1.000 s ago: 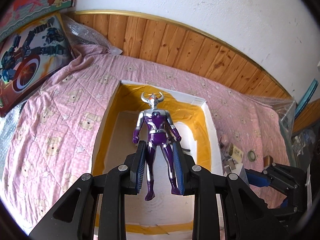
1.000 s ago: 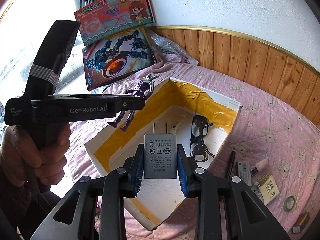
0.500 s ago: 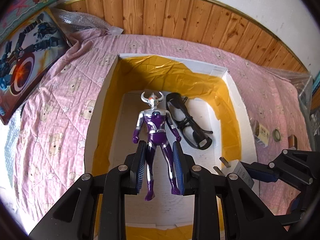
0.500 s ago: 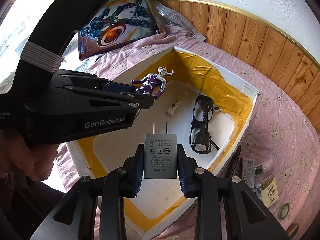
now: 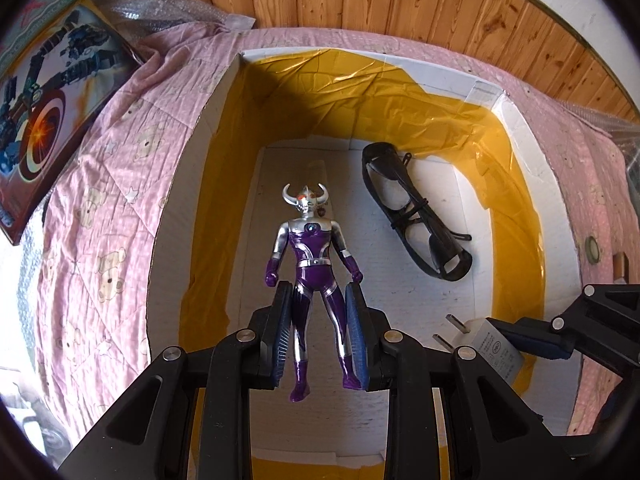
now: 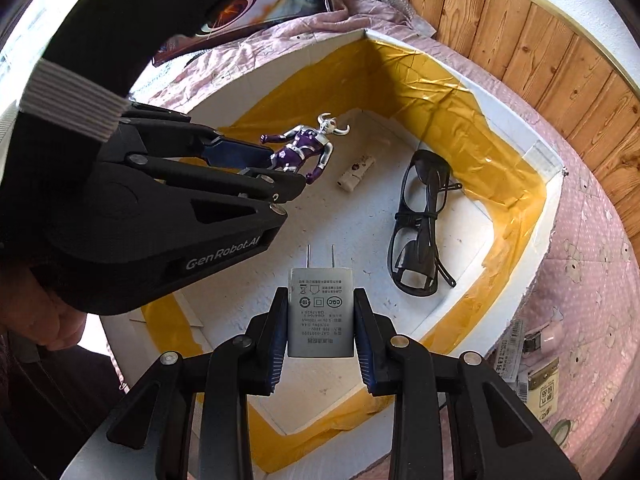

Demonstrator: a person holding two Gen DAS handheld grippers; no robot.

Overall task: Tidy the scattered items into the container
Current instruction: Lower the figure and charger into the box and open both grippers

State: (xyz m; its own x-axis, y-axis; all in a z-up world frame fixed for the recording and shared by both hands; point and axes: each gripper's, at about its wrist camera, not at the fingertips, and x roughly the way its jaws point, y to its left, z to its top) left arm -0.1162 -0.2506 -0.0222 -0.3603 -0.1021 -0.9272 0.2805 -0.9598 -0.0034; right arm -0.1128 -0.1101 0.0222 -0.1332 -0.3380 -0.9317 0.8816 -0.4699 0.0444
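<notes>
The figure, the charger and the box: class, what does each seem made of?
Figure: probably moulded plastic, its glossy purple and silver catching highlights.
Charger: likely matt grey plastic with metal prongs.
Box: apparently white foam, grainy, lined with shiny yellow tape.

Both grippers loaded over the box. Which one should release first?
Probably left gripper: its figure hangs over bare box floor, clear of the glasses.
</notes>
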